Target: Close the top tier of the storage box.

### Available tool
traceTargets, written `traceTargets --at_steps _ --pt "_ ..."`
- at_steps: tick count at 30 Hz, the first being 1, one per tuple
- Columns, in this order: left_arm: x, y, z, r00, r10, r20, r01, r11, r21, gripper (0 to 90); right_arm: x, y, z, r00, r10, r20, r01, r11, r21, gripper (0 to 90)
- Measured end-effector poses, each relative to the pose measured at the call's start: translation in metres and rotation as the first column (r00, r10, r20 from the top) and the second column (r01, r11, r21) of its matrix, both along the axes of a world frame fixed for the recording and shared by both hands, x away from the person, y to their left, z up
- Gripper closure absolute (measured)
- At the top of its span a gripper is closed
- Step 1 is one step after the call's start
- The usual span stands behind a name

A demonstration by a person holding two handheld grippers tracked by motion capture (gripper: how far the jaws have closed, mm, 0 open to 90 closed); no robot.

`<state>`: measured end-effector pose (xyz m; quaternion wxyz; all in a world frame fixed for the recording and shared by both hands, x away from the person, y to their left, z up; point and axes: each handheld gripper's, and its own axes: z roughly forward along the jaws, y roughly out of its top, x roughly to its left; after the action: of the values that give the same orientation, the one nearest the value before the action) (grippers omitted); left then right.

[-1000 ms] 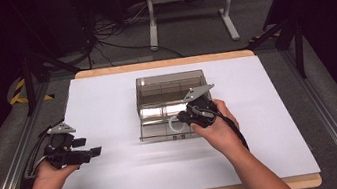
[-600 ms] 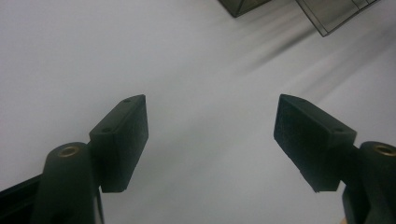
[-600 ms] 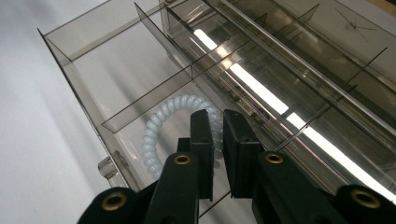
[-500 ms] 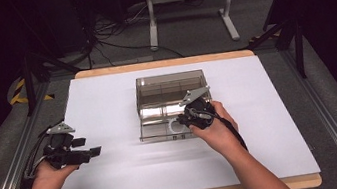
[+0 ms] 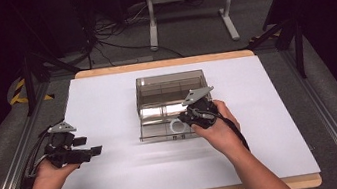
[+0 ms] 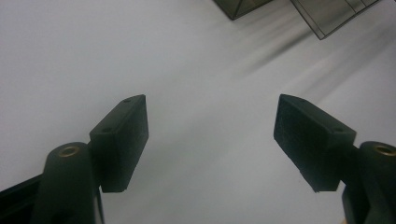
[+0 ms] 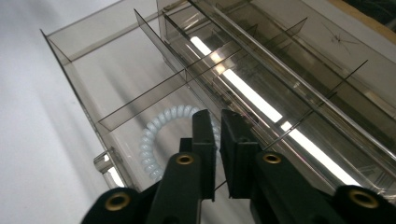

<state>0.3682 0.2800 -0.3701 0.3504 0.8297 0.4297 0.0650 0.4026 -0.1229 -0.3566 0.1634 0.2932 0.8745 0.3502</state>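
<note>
White paper covers the wooden-edged table (image 5: 119,182), with dark floor, cables and a grey stand behind it. At the table's middle stands a smoky clear plastic drawer box (image 5: 170,85), its drawer (image 5: 159,128) pulled out toward the person — thin dividers split the drawer into compartments.

A white coiled ring (image 7: 156,135), like a spiral hair tie, lies flat on the drawer floor in the front compartment, near the drawer's front wall and handle.

The right gripper (image 7: 218,123) is held over the drawer's near right part, above that compartment. Its jaws have just been closing and now stand almost pressed together, a narrow slit between them. They sit just beside the ring's edge; whether they pinch the coil or merely touch it cannot be told.

The left gripper (image 6: 210,119) rests at the table's left side, well apart from the box — jaws spread wide, bare paper between them, box corners at the top of its view.
</note>
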Motion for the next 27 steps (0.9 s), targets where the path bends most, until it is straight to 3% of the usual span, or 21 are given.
traceTargets --at_steps 1,11,17,24,27 --pt "0.001 -0.001 0.0 1.0 -0.006 0.001 0.006 1.0 -0.001 27.1 -0.002 -0.004 0.003 1.0 0.006 0.0 -0.006 1.0 0.018 90.0" --pt "0.011 -0.013 0.001 0.9992 -0.041 0.0 0.041 0.9992 0.0 27.1 -0.013 -0.019 0.015 0.9995 0.025 0.021 -0.026 0.997 0.069 90.0" --pt "0.014 -0.018 0.001 0.9985 -0.054 0.003 0.054 0.9985 -0.002 27.1 -0.023 -0.025 0.024 0.9983 0.057 0.012 -0.058 0.996 0.067 90.0" --pt "0.016 -0.02 0.001 0.998 -0.063 0.0 0.063 0.998 -0.002 27.1 -0.033 -0.028 0.031 0.9911 0.131 -0.026 -0.128 0.989 0.077 90.0" --pt "0.015 -0.019 0.003 0.9984 -0.057 0.006 0.057 0.9984 -0.005 27.1 -0.035 -0.027 0.03 0.982 0.179 -0.062 -0.175 0.983 0.063 90.0"
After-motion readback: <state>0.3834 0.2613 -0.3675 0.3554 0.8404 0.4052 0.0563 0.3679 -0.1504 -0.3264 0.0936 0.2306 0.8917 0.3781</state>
